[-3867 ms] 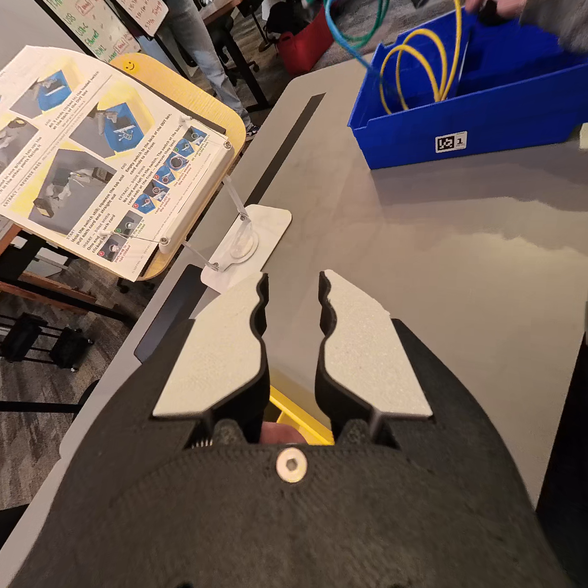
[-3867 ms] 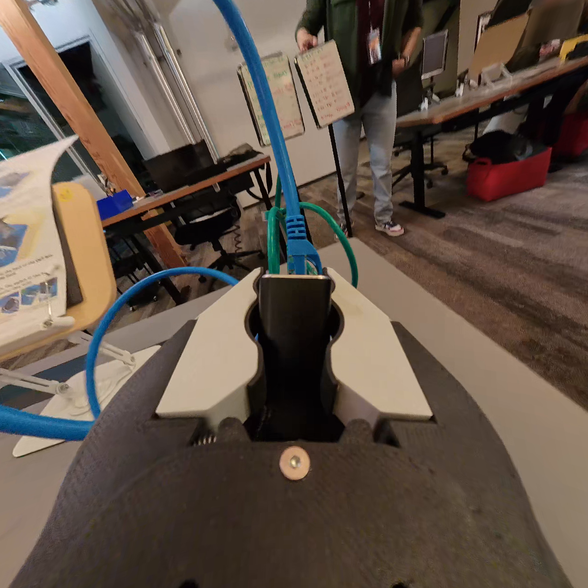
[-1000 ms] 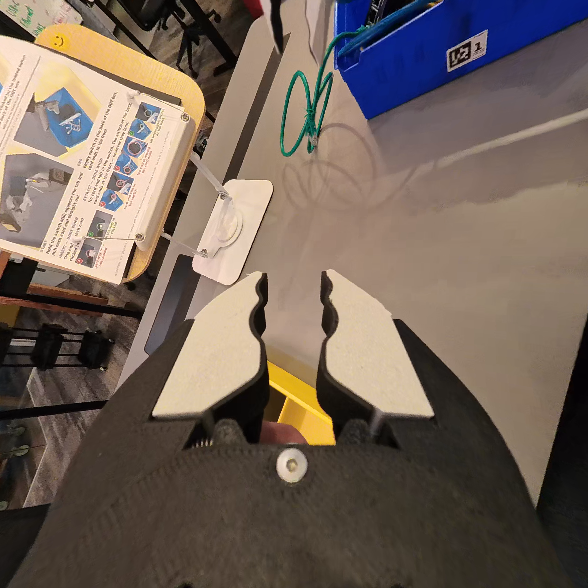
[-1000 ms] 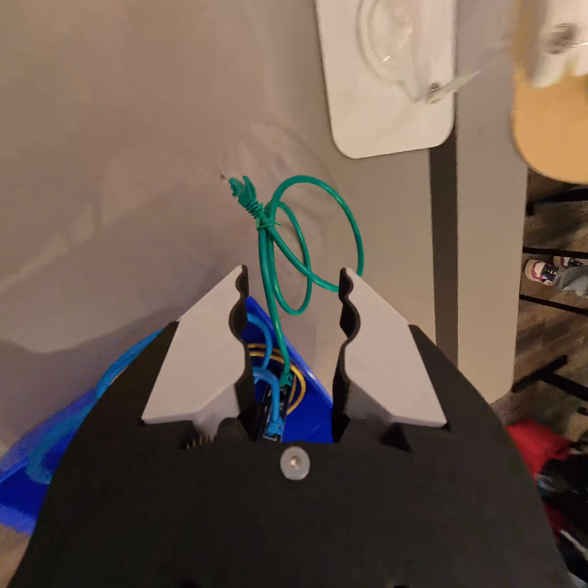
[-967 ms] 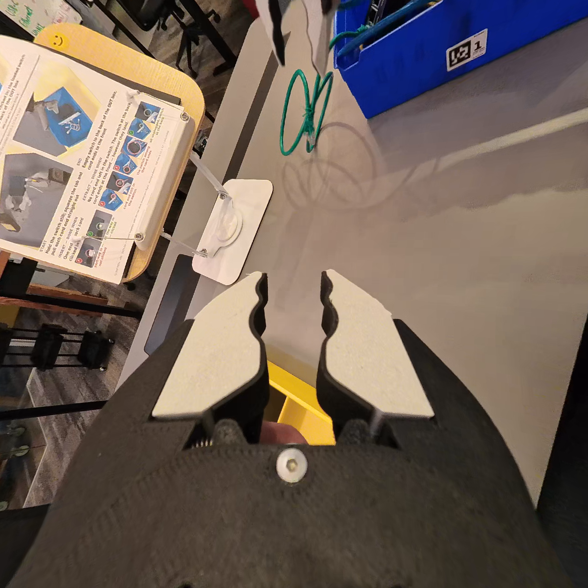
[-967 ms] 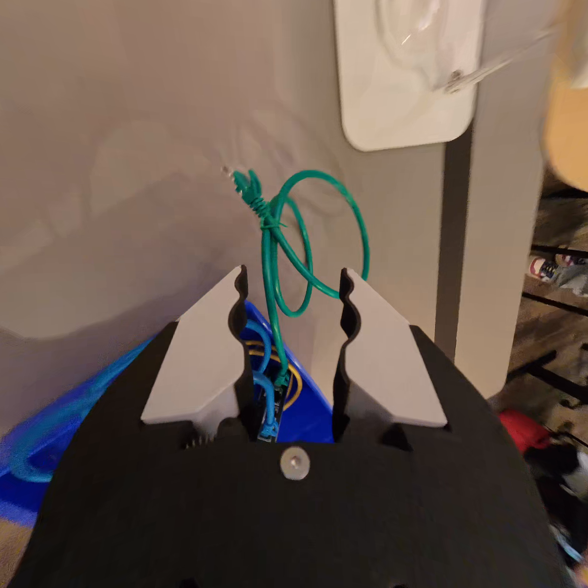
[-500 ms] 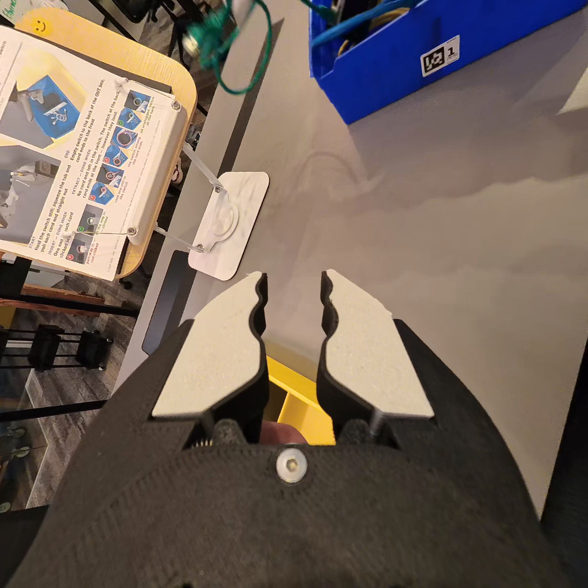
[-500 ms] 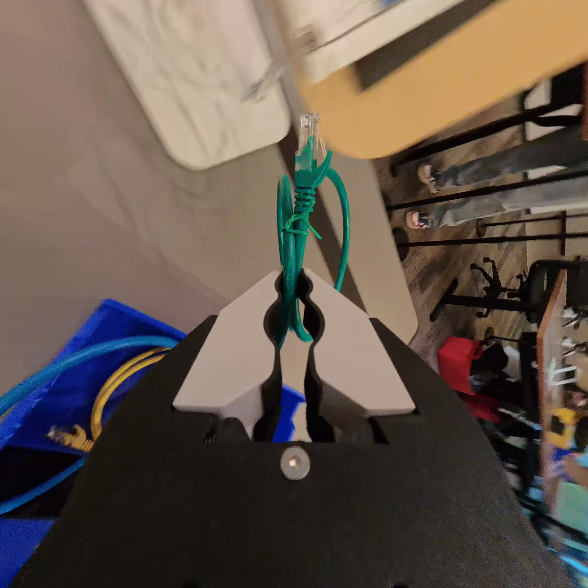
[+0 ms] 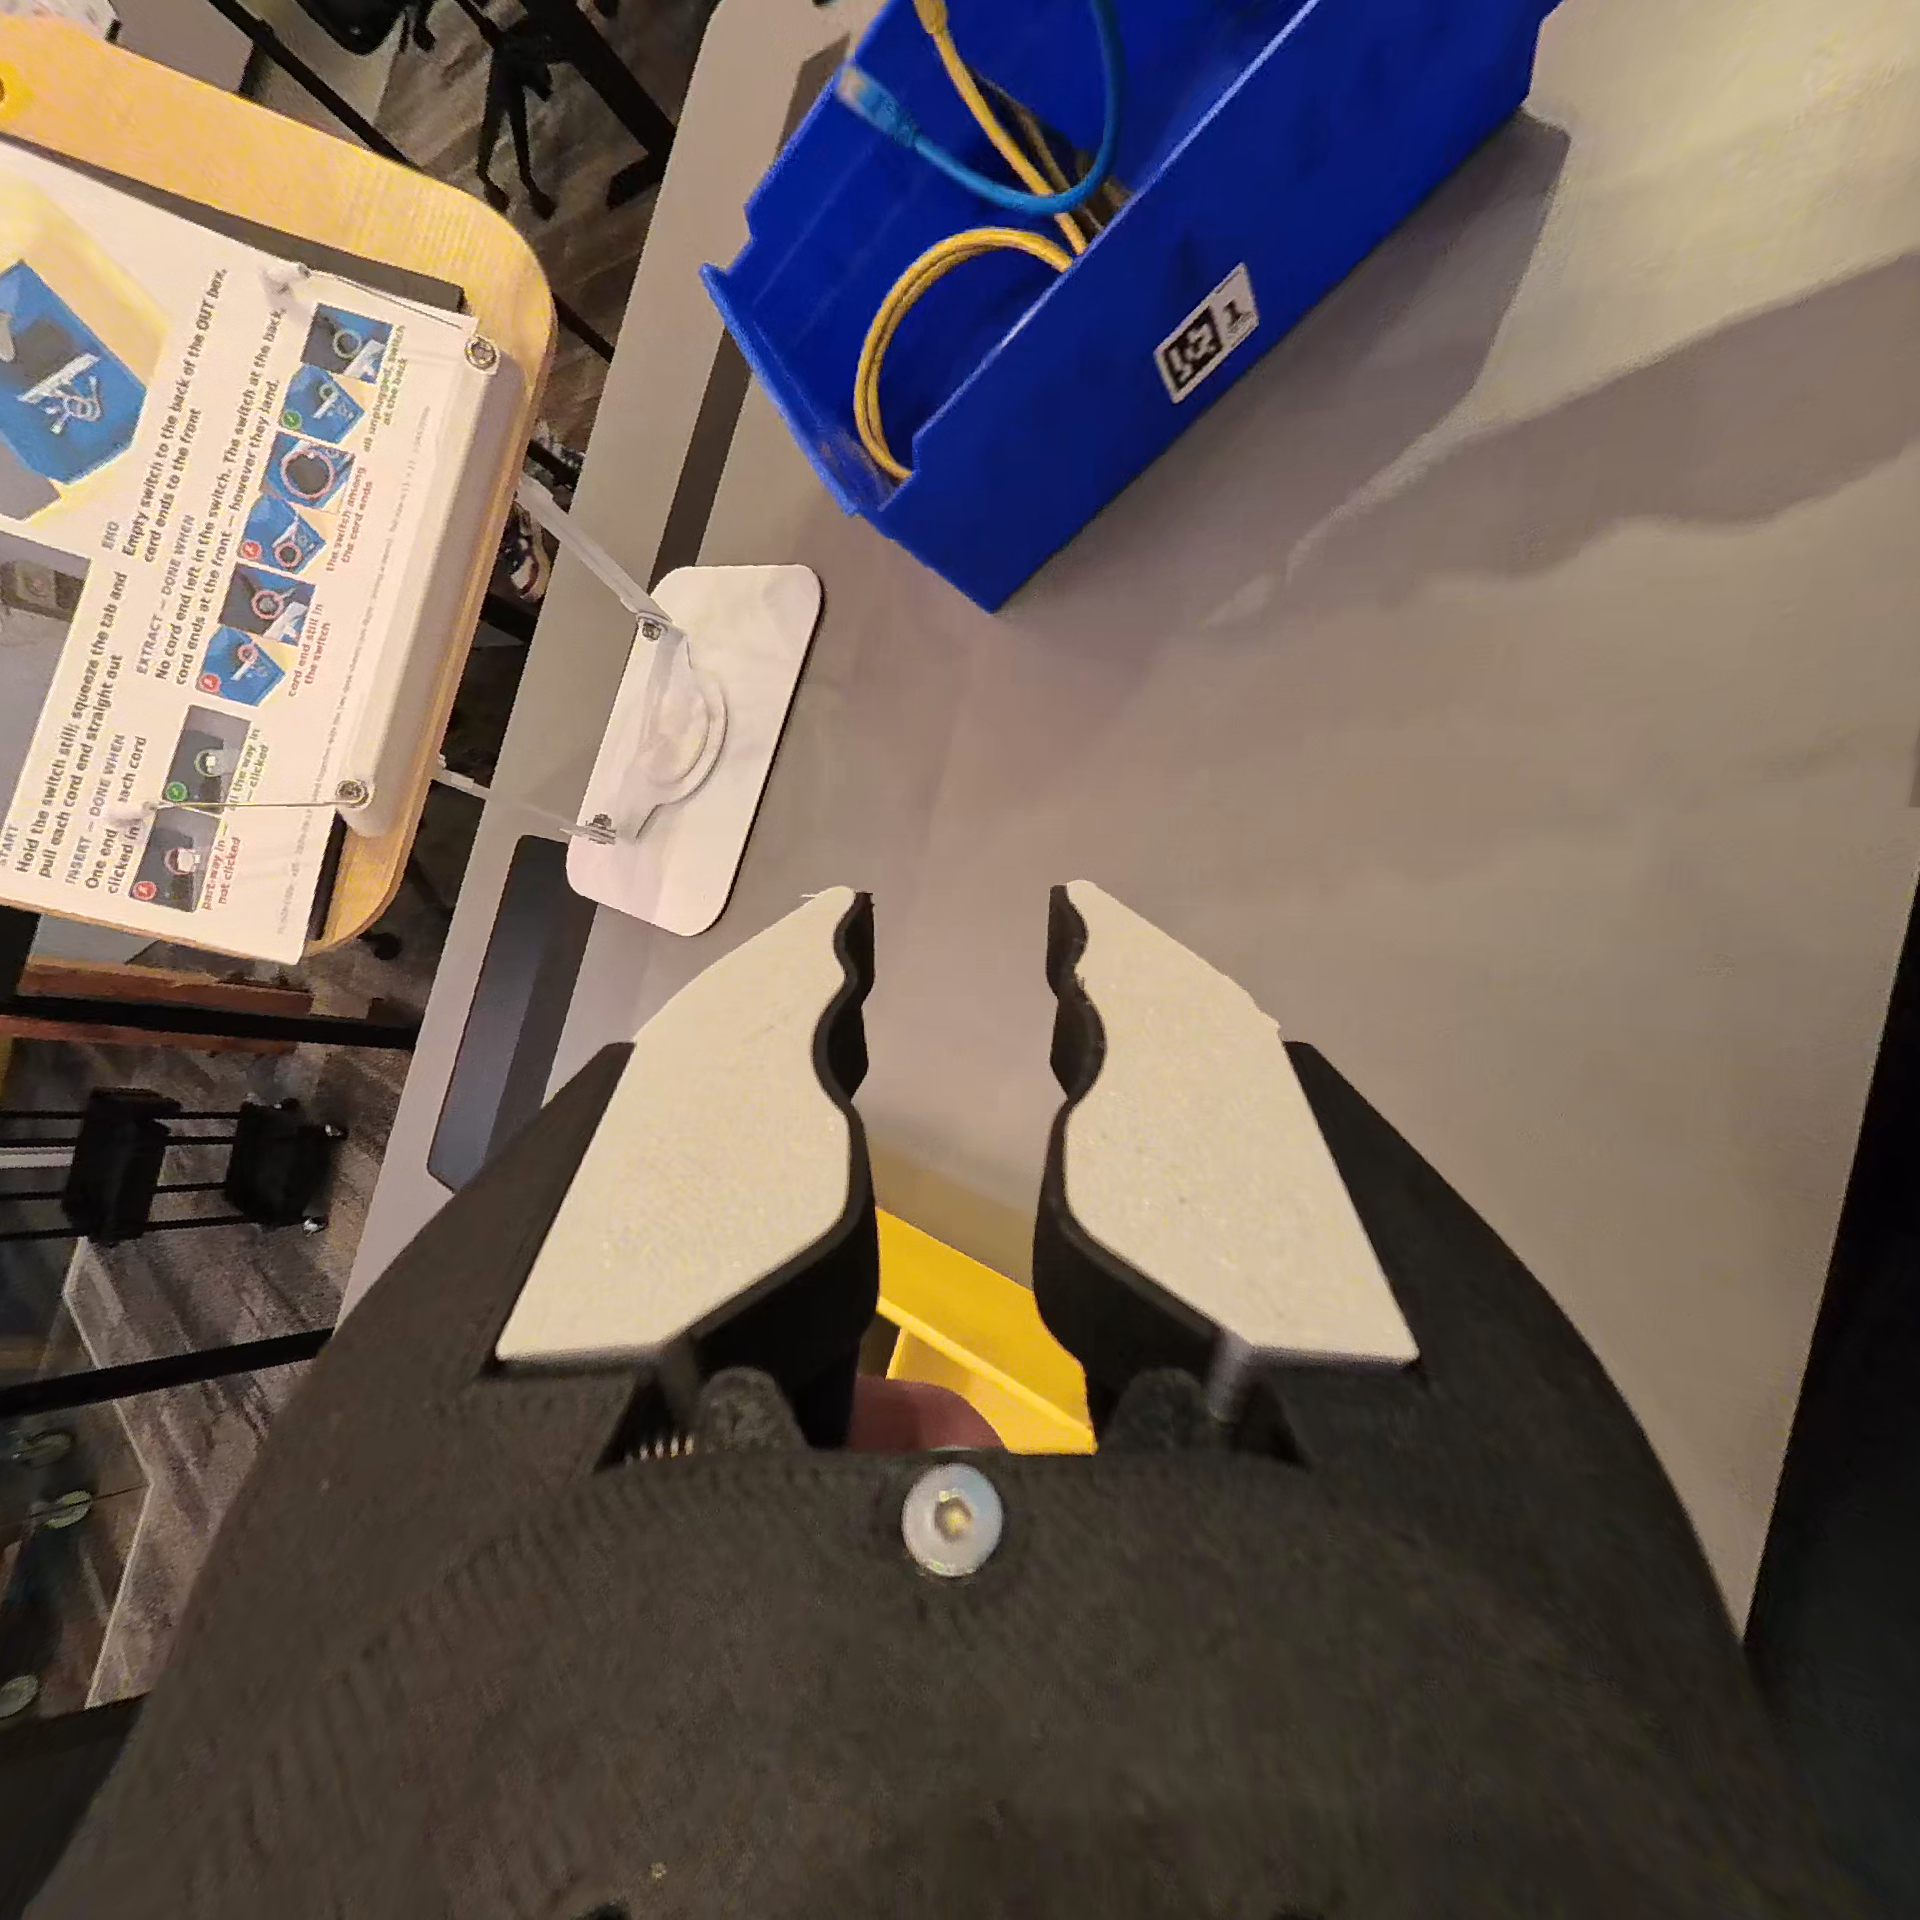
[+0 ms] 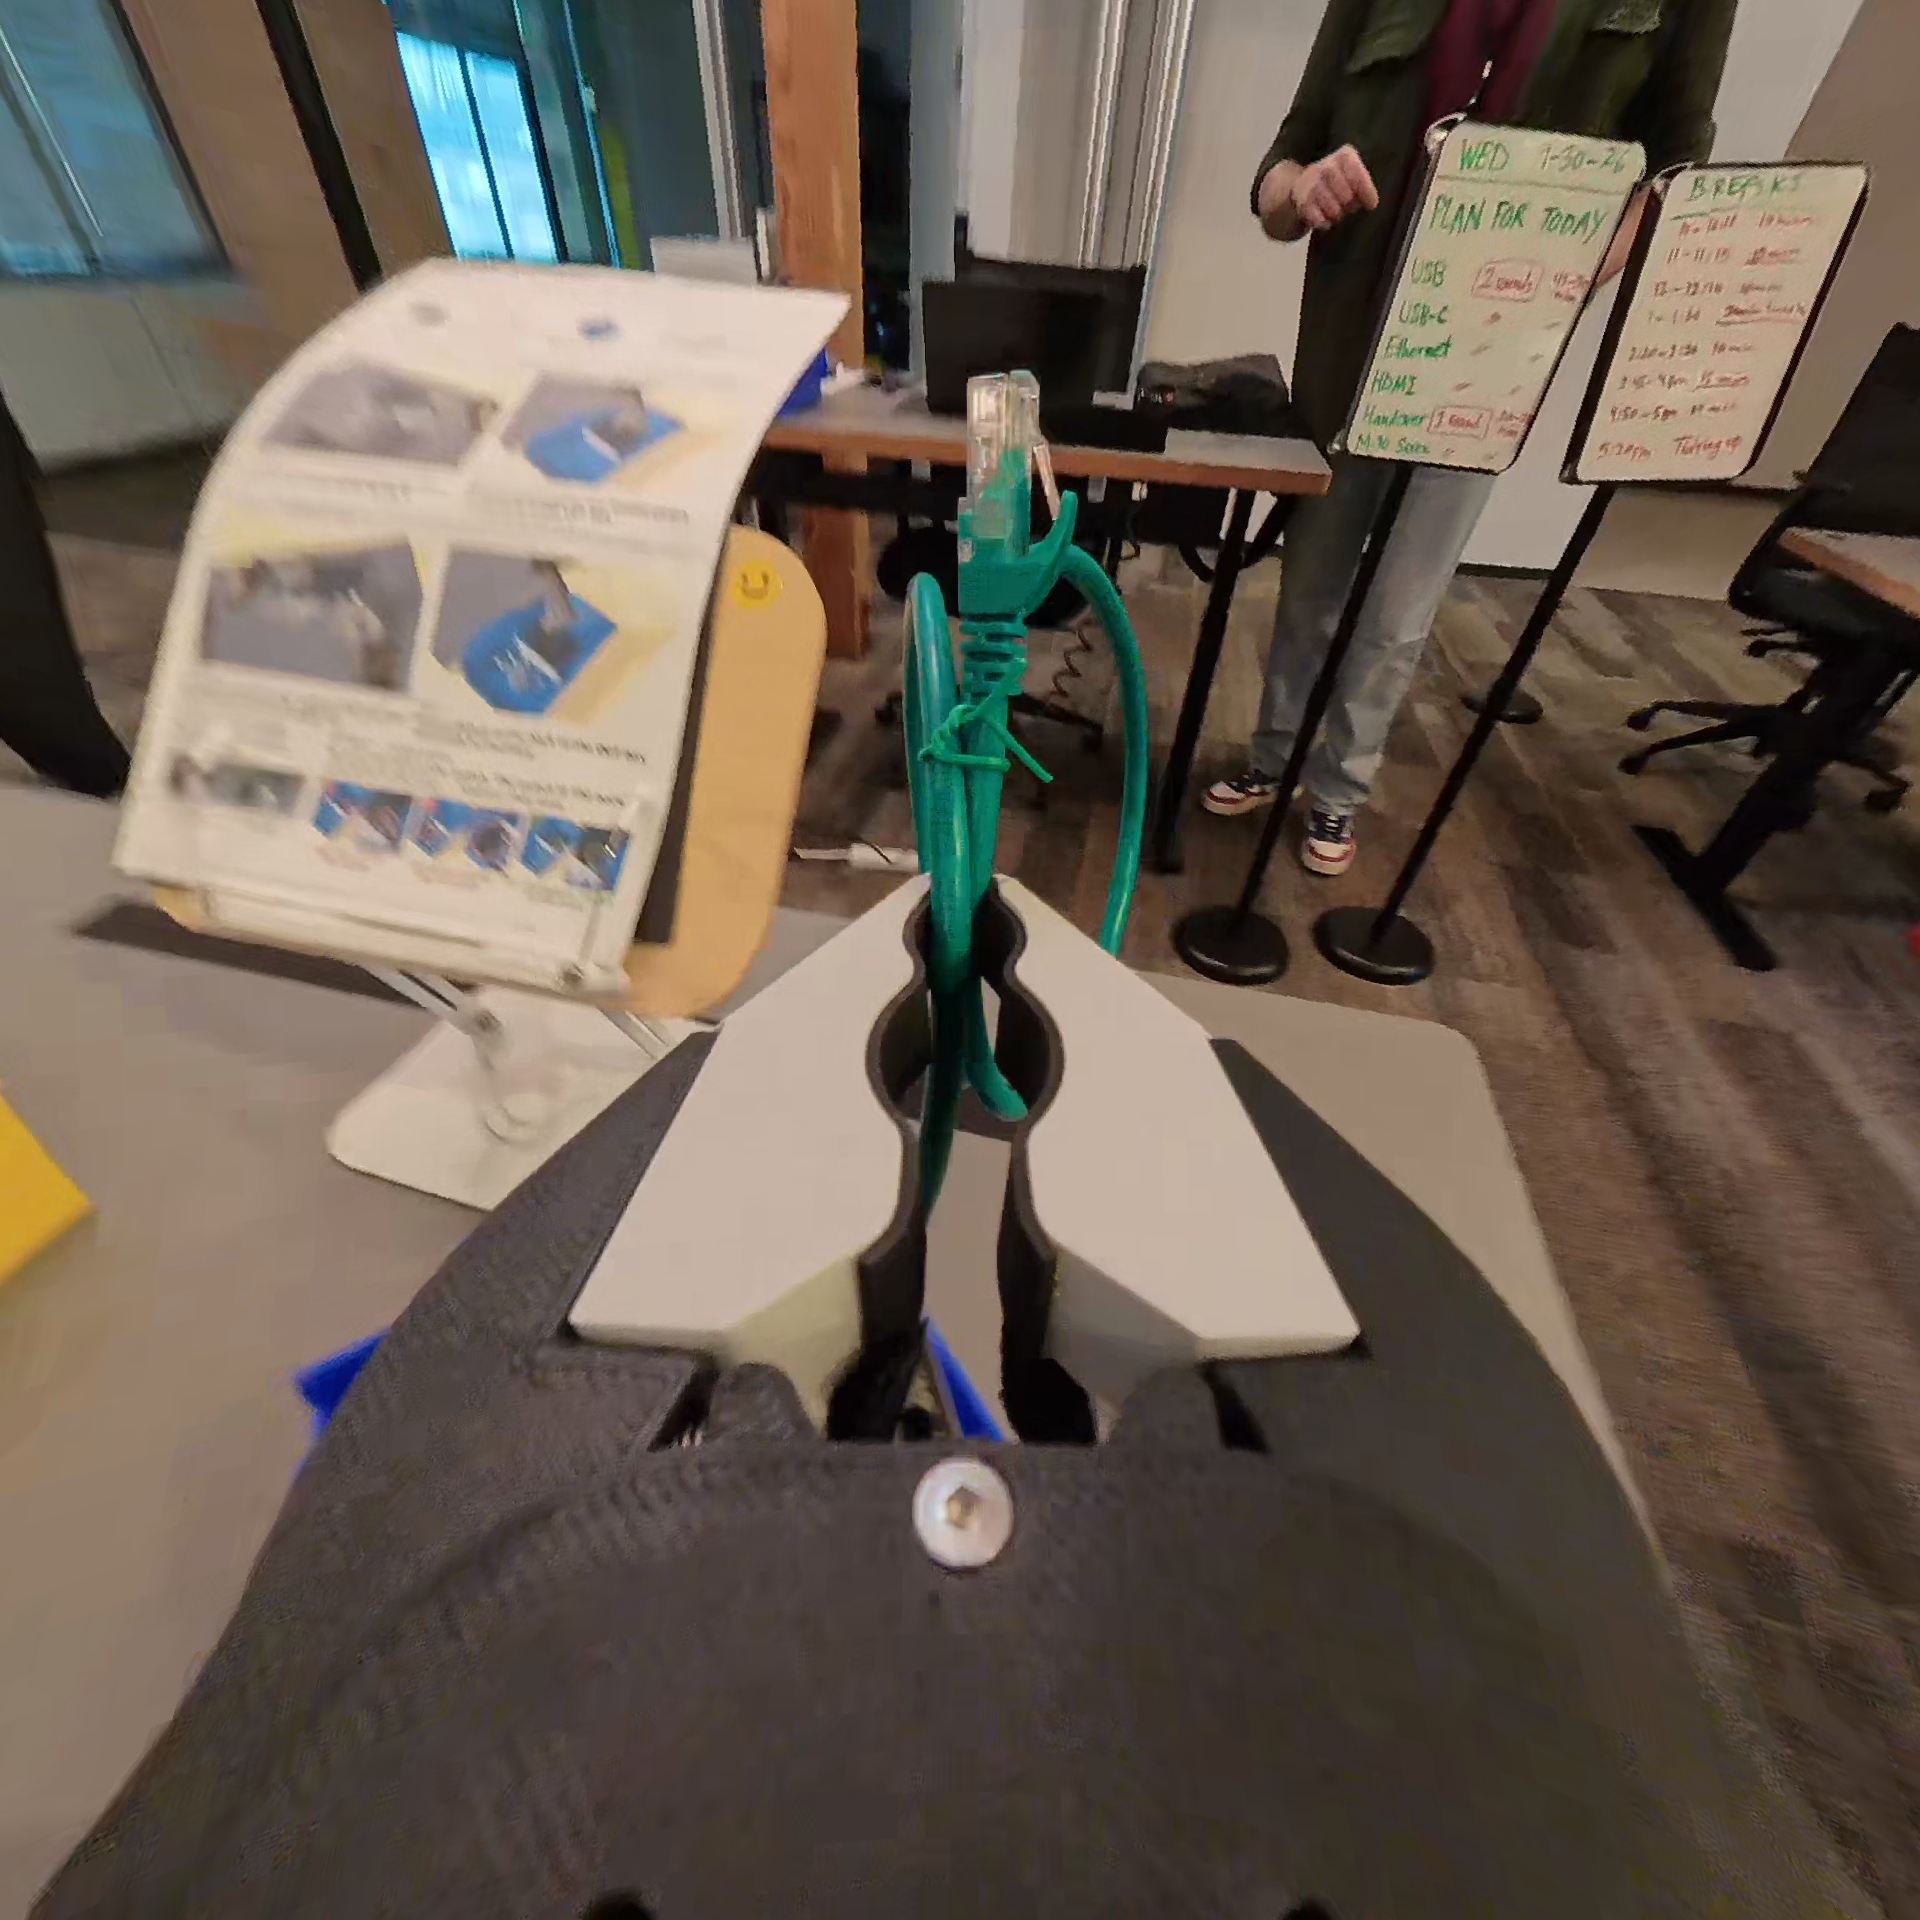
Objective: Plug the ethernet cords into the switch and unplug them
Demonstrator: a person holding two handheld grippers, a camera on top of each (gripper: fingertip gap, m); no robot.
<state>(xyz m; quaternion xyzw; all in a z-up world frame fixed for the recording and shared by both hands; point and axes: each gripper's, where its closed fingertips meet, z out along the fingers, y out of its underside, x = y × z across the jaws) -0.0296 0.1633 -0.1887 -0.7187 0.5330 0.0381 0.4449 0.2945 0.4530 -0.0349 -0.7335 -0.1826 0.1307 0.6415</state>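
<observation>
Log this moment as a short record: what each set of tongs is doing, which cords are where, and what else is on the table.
left tongs: open, empty, above the grey table
right tongs: shut on green cord, plug pointing up
blue bin: holds yellow cord and blue cord
switch: not visible
also on table: instruction sheet stand

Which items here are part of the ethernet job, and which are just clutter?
Job:
- green cord, clamped in the right gripper
- blue cord and yellow cord in the blue bin
- left gripper, open and empty

Lying about:
- instruction sheet on its white stand
- whiteboards
- bystander
- yellow object under the left gripper

The switch isn't visible.
</observation>
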